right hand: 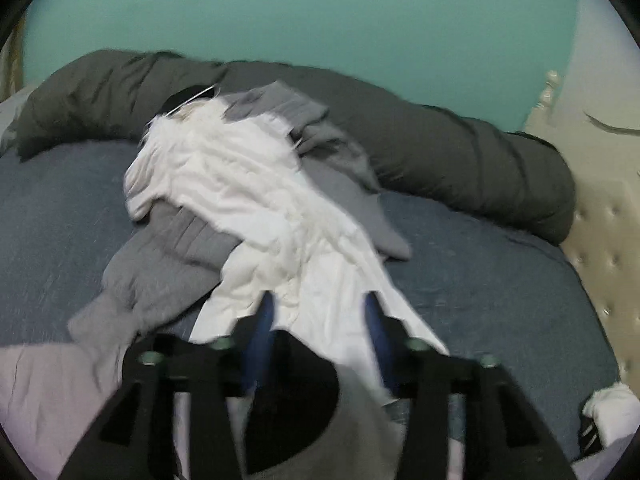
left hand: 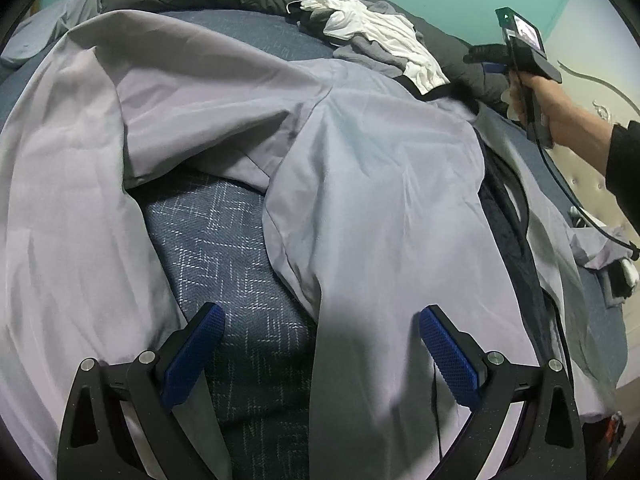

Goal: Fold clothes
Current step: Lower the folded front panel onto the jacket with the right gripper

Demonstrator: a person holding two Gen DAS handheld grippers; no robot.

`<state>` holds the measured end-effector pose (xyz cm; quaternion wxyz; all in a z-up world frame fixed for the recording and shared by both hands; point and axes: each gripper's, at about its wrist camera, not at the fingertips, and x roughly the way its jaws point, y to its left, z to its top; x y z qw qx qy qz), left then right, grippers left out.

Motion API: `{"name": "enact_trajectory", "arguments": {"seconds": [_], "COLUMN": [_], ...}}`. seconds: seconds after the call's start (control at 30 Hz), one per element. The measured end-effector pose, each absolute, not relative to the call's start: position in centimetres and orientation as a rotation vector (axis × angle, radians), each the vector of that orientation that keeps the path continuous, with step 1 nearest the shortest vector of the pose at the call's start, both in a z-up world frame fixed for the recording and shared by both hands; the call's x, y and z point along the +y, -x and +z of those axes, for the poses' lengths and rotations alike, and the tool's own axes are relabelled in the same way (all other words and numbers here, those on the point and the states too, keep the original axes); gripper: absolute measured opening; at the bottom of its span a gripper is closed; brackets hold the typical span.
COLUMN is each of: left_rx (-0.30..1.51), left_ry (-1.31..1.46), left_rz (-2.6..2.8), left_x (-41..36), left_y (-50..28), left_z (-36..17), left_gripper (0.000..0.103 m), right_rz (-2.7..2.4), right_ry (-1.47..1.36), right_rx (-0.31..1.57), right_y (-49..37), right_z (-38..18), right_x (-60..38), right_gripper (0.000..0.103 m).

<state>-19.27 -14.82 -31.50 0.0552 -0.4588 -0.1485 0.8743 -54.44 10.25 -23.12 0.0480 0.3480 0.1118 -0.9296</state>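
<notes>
A light grey pair of trousers (left hand: 360,184) lies spread across the blue patterned bedspread (left hand: 224,248), its black waistband (left hand: 440,94) at the far right. My left gripper (left hand: 320,320) hovers open just above the near leg and the bare spread, with nothing between its blue pads. A hand holds my right gripper (left hand: 476,58) above the waistband end. In the blurred right wrist view that gripper (right hand: 318,312) has its fingers apart over a white garment (right hand: 256,208), with black and grey cloth (right hand: 312,392) low between its arms. The cloth does not look gripped.
A pile of white and grey clothes (left hand: 372,32) sits at the far side of the bed. A dark rolled duvet (right hand: 460,160) runs along the teal wall. A cream tufted headboard (right hand: 600,264) stands at the right. A cable (left hand: 568,200) trails from the right gripper.
</notes>
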Motion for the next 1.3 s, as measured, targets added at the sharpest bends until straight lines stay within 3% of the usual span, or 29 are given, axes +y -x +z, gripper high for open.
{"name": "enact_trajectory", "arguments": {"seconds": [0.13, 0.5, 0.63, 0.67, 1.07, 1.3], "left_rx": [-0.457, -0.464, -0.472, -0.472, -0.469, -0.483], "left_ry": [1.391, 1.387, 1.39, 1.39, 1.386, 1.386], "left_rz": [2.652, 2.647, 2.643, 2.643, 2.641, 2.637], "left_x": [-14.8, -14.5, -14.6, -14.6, -14.9, -15.1], "left_y": [19.3, 19.6, 19.6, 19.5, 18.2, 17.7], "left_z": [-31.5, -31.7, -31.9, -31.8, -31.7, -31.4], "left_gripper": [0.1, 0.1, 0.1, 0.1, 0.1, 0.1], "right_rz": [-2.64, -2.242, -2.203, -2.205, -2.474, -2.396], "right_ry": [-1.144, -1.388, -1.346, -1.333, -1.007, -1.29], "right_rx": [0.129, 0.151, 0.129, 0.147, 0.164, 0.243], "right_y": [54.9, 55.0, 54.6, 54.5, 54.4, 56.9], "right_z": [-24.0, -31.4, -31.7, -31.5, -25.0, -29.9], "right_x": [9.4, 2.8, 2.7, 2.6, 2.2, 0.5], "right_gripper": [0.052, 0.052, 0.009, 0.007, 0.004, 0.006]}}
